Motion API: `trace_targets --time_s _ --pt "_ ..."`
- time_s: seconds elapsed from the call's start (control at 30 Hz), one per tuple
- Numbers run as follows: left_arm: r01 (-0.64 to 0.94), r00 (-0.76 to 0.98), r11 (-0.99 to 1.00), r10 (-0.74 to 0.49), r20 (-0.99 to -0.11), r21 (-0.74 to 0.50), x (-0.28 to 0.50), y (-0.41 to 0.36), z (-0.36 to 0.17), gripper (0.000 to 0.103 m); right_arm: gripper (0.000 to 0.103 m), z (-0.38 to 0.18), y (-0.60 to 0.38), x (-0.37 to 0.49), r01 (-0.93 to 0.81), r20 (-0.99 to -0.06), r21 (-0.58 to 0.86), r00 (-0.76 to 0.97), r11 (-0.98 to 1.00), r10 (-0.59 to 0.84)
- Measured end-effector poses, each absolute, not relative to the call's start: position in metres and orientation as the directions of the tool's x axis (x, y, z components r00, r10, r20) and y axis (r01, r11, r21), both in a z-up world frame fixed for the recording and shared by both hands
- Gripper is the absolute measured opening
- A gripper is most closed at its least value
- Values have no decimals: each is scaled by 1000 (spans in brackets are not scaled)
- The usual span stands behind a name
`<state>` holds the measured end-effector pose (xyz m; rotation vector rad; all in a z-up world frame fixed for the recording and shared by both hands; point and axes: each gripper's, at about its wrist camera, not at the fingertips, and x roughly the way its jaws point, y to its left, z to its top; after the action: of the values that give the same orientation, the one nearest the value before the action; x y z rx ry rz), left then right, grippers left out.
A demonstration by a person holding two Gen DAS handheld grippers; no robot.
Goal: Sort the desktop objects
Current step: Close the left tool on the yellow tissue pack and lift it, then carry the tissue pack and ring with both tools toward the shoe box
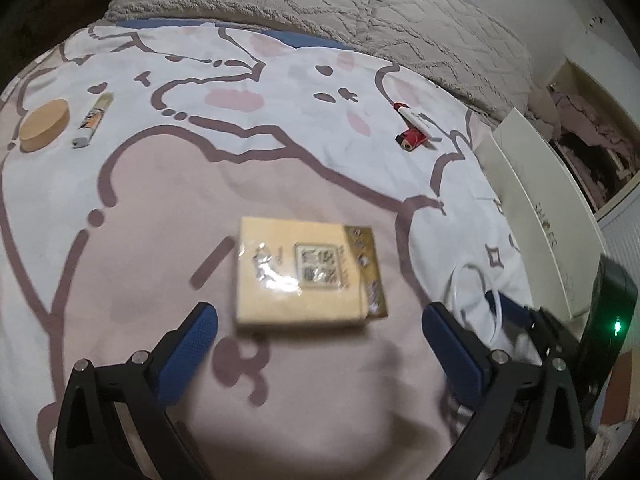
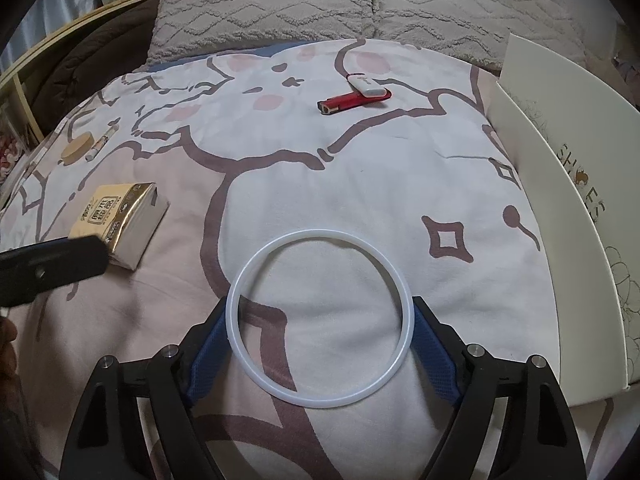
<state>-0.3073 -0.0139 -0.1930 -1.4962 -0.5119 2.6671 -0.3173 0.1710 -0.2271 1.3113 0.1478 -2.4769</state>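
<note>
A cream and gold box (image 1: 304, 276) lies flat on the cartoon-print bedding, just beyond and between the fingertips of my left gripper (image 1: 318, 314). That gripper stands wide open, with both blue pads clear of the box. The box (image 2: 116, 216) also shows at the left of the right wrist view, with a black finger of the left gripper (image 2: 52, 264) beside it. A thin white ring (image 2: 320, 234) sits between the jaws of my right gripper (image 2: 320, 316), its rim against both blue pads. In the left wrist view the ring (image 1: 466, 272) appears edge-on at the right.
A red lighter (image 2: 344, 102) and a white USB stick (image 2: 368, 85) lie together at the far right. A wooden disc (image 1: 44, 124) and a small tube (image 1: 92, 120) lie at the far left. A white shoe box (image 2: 560, 200) borders the right side, and grey pillows (image 2: 360, 0) the back.
</note>
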Motion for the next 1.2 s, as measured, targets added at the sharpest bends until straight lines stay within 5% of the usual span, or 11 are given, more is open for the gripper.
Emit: trace_targets --time_s 0.3,0.47,0.57,0.77,1.03,1.2 --pt "163 -523 -945 161 -837 -284 -325 -10 -199 103 101 -227 169 -320 375 -825 122 -476 -919 -304" --pt "172 -526 -941 163 -835 -292 -327 -13 -201 101 97 -221 180 -325 326 -819 213 -454 -921 -351" --pt "167 -523 -949 145 -840 -268 -328 -11 -202 97 85 -219 180 -323 306 -829 187 -462 -934 -317" --pt "151 -521 -961 121 -845 -231 -327 -7 -203 96 85 -219 175 -322 319 -840 140 -464 -937 -283" --pt "159 -519 -966 93 -850 -203 -325 -10 -201 77 84 -216 175 -320 312 -843 145 -457 -939 -282" --pt "140 -526 -967 108 -844 -211 -324 -8 -198 75 84 -213 171 -318 308 -851 121 -457 -944 -258"
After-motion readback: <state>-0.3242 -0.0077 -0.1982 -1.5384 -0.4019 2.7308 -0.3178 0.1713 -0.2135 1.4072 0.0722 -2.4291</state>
